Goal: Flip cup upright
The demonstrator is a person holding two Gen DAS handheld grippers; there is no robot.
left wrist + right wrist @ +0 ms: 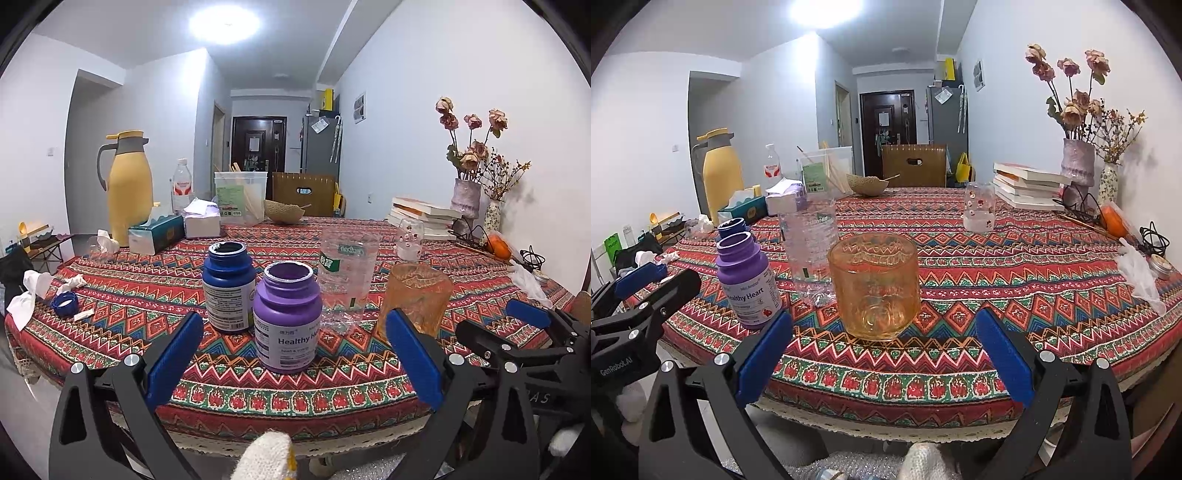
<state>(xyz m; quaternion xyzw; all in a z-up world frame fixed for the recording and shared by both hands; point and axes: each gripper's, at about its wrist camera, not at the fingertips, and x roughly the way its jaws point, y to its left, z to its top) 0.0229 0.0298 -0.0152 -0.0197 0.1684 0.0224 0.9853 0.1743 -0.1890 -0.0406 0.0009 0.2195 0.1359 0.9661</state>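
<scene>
Right between the spread fingers of the right gripper (884, 356), just past the tips, sits the orange glass cup (874, 286), mouth up on the patterned tablecloth (1015, 295), nothing touching it. That gripper's jaws are wide open and empty. Same story for the left gripper (295, 356): fingers splayed apart, holding nothing, with the purple bottle (287, 317) standing lidless just beyond them, slightly toward the left finger. From that camera the cup shows up just behind the right finger's tip.

A bit farther back, the blue bottle (228, 286) stands touching or nearly touching the purple one, and a cut-off clear plastic bottle (347, 277) stands between the bottles and the cup. Off past the left finger lies a blue cap (65, 303) near some crumpled tissues (33, 291). Way back there's a yellow thermos jug (127, 188) and a stack of books (1027, 184).
</scene>
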